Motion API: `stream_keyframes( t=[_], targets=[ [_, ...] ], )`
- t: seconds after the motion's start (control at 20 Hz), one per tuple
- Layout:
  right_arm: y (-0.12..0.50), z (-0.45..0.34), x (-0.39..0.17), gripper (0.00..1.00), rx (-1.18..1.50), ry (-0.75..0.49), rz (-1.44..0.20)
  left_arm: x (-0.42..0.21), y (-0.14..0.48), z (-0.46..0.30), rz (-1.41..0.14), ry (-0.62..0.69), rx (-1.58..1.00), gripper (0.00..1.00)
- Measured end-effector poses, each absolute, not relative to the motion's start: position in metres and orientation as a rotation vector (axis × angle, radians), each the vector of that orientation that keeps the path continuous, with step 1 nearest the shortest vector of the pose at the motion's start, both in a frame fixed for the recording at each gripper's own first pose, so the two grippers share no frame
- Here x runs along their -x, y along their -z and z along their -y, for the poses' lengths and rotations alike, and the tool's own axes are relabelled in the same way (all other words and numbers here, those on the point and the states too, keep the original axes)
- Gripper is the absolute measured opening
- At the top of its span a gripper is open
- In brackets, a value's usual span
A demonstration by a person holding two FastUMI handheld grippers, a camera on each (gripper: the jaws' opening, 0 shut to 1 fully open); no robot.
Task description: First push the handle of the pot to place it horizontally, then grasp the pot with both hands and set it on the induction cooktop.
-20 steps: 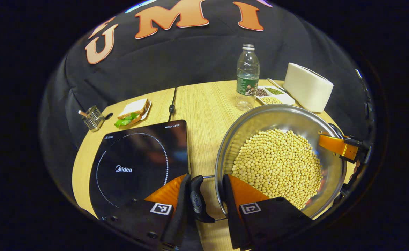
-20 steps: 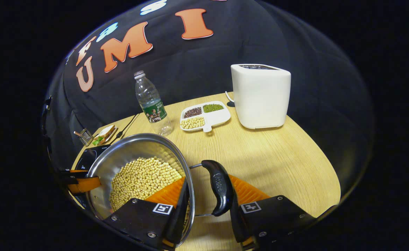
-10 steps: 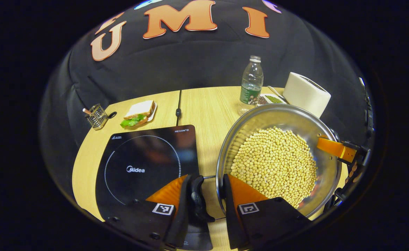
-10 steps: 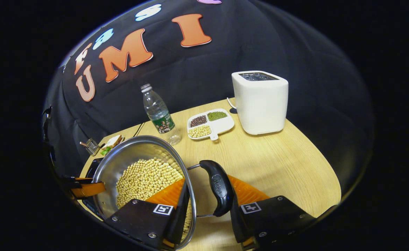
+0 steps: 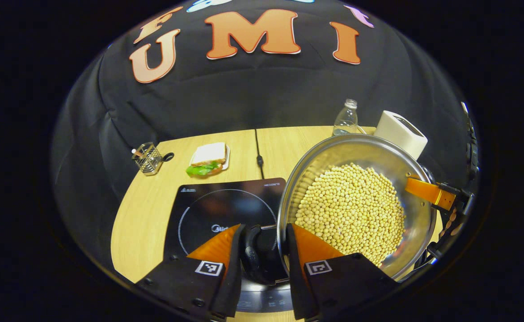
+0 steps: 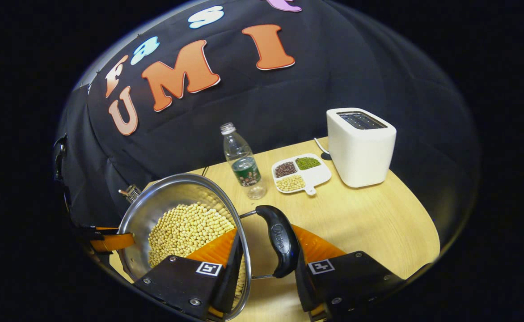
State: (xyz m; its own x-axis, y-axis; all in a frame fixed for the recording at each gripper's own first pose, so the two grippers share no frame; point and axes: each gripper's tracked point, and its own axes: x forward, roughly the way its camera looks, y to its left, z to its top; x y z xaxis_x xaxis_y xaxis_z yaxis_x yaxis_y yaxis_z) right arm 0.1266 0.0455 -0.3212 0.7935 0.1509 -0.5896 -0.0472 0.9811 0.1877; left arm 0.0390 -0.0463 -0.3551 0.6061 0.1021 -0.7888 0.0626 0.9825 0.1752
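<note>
Pale wood surface (image 6: 369, 223), black cloth behind. Pot (image 5: 358, 205) of beans held aloft between both grippers: left gripper (image 5: 264, 252) fingers pinch one side handle, right gripper (image 6: 266, 261) fingers straddle rim and opposite handle. Cooktop (image 5: 208, 210) lies just left, partly beneath the left handle.

Pot (image 5: 356, 210) of soybeans: I've lifted it and carried it left; its near handle (image 5: 255, 252) now hangs over the induction cooktop (image 5: 208, 210), where bare table lay under it a second ago. Toaster (image 6: 360, 145), water bottle (image 6: 243, 163) and sectioned bean dish (image 6: 301, 172): farther off in the right gripper view
</note>
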Motion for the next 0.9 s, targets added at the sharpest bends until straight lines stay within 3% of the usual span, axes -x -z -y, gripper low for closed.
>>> stream_keyframes(
  t=[0.05, 0.15, 0.3, 0.6, 0.9],
  targets=[
    [0.317, -0.053, -0.128, 0.55, -0.164, -0.114, -0.644, -0.039, 0.349, 0.039, -0.919, -0.03, -0.19, 0.53],
    [0.31, -0.07, -0.128, 0.55, -0.161, -0.125, -0.638, -0.038, 0.338, 0.026, -0.916, -0.042, -0.183, 0.56],
    [0.307, -0.094, -0.128, 0.56, -0.16, -0.142, -0.639, -0.037, 0.331, 0.004, -0.918, -0.06, -0.176, 0.5],
    [0.308, -0.139, -0.127, 0.55, -0.152, -0.174, -0.654, -0.033, 0.319, -0.046, -0.932, -0.097, -0.163, 0.53],
    [0.319, -0.188, -0.125, 0.55, -0.151, -0.217, -0.676, -0.023, 0.317, -0.097, -0.945, -0.145, -0.153, 0.5]
  ],
)
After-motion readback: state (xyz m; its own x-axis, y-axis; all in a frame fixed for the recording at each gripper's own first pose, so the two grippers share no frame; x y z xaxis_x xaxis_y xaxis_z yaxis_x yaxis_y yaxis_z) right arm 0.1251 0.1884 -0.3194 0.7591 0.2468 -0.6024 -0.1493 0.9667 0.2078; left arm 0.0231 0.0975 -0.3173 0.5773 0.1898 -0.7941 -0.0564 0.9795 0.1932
